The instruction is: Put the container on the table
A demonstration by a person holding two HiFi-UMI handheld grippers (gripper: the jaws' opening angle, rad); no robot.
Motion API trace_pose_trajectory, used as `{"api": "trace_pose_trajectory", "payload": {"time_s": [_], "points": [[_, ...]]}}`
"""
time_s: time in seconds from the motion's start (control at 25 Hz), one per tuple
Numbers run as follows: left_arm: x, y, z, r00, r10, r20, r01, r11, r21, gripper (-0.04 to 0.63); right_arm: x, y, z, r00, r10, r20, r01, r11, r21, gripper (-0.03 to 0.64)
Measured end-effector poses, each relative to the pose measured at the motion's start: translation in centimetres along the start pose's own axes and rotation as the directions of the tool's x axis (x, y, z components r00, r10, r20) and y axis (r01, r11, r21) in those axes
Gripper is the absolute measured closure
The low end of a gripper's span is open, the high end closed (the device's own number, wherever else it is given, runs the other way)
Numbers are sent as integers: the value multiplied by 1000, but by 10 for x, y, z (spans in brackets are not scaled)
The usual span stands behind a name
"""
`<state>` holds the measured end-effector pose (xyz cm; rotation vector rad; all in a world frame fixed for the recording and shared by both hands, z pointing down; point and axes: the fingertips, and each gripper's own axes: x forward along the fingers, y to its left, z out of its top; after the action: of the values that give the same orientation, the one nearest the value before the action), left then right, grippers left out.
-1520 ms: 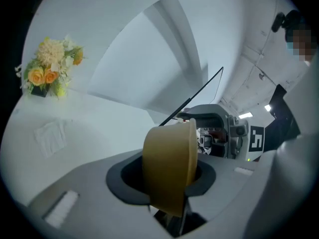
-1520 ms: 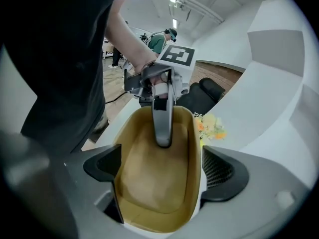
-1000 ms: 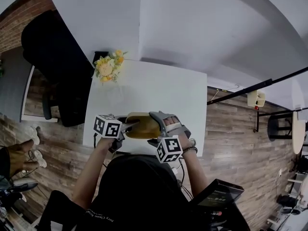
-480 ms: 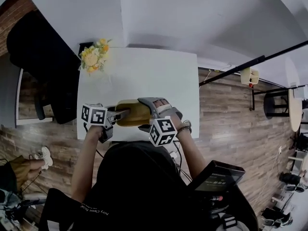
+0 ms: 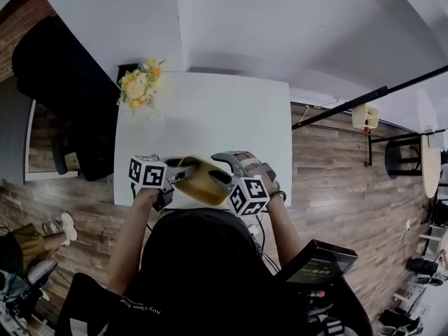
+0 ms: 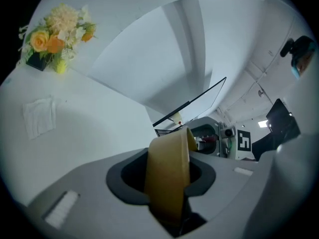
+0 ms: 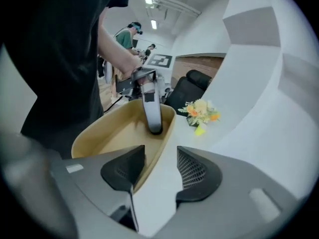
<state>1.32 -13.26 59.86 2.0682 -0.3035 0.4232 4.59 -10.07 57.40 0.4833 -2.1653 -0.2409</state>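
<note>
A tan, shallow container [image 5: 201,182] hangs over the near edge of the white table [image 5: 210,117], tilted so that its inside shows. My left gripper [image 5: 176,177] is shut on its left rim; in the left gripper view the tan wall [image 6: 169,173] is clamped between the jaws of the left gripper [image 6: 169,188]. My right gripper [image 5: 222,180] is at the opposite rim. In the right gripper view the rim [image 7: 149,153] runs between the jaws of the right gripper [image 7: 159,171], against the left pad with a gap to the right pad. Those jaws have just been closing.
A bunch of yellow and orange flowers [image 5: 138,86] stands at the table's far left corner, with a crumpled clear wrapper [image 6: 40,116] nearer on the left. A black chair [image 5: 63,82] stands left of the table. Wood floor lies to the right.
The right gripper's jaws have narrowed from wide around the container's end to its rim. The container has tilted, and its inside now faces up towards the head camera.
</note>
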Motion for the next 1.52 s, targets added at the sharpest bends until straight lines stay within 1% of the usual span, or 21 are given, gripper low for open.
{"api": "trace_pose_trajectory", "payload": {"time_s": [0.08,0.12,0.16,0.2,0.28,0.32,0.36,0.4,0.52,0.64,0.76,0.84,0.92,1.0,1.08,1.24,1.36,1.4,1.44,1.48,1.52], "points": [[-5,6,6,999,14,47,-13,999,-29,476,-8,-17,-6,997,-62,48,54,987,154,329],[-11,12,10,996,27,85,-23,998,-54,476,-14,-27,-10,991,-105,81,81,962,260,316],[-18,19,16,991,44,129,-34,996,-81,474,-20,-38,-15,981,-152,121,95,919,383,313],[-25,25,21,982,58,177,-39,993,-107,474,-26,-47,-20,966,-196,167,84,853,516,313],[-39,35,34,959,68,275,-29,990,-141,474,-36,-60,-28,920,-266,287,-34,676,736,314],[-45,38,40,945,66,320,-18,989,-149,474,-39,-63,-27,892,-289,347,-116,596,794,316],[-51,40,46,932,61,358,-7,988,-153,474,-40,-63,-25,868,-301,396,-186,542,819,316],[-55,39,51,921,56,387,4,989,-151,474,-39,-62,-20,848,-306,433,-235,515,824,324],[-60,31,61,898,7,441,54,991,-126,474,-38,-59,-2,794,-290,535,-360,486,797,333],[-59,15,67,892,-59,448,112,989,-93,472,-39,-57,17,731,-231,642,-506,447,737,317],[-54,5,70,885,-125,448,157,987,-35,471,-39,-54,29,700,-172,693,-574,441,690,334],[-51,1,72,879,-152,452,172,985,-5,466,-38,-58,27,699,-182,692,-583,416,698,370],[-49,-5,71,880,-182,440,186,982,34,462,-34,-63,20,707,-212,675,-589,353,727,398],[-47,-13,67,883,-221,414,202,975,89,451,-27,-66,9,728,-231,645,-580,294,760,414],[-46,-22,63,892,-246,378,198,967,162,437,-22,-69,-2,752,-243,612,-561,250,789,433],[-49,-37,48,918,-278,281,175,923,343,391,-17,-72,-24,796,-238,557,-527,183,830,469],[-43,-39,35,948,-250,198,142,887,440,362,-13,-70,-35,828,-192,527,-509,138,850,479],[-40,-37,31,959,-224,176,116,873,474,354,-10,-69,-38,838,-177,515,-501,123,857,480],[-37,-35,27,969,-190,158,81,848,523,342,-8,-68,-41,847,-165,505,-494,106,863,480],[-34,-33,23,978,-154,143,40,806,591,320,-5,-67,-43,852,-157,499,-491,88,867,480],[-31,-33,18,984,-123,132,3,746,665,279,-3,-67,-44,853,-150,499,-494,74,867,480]]}}
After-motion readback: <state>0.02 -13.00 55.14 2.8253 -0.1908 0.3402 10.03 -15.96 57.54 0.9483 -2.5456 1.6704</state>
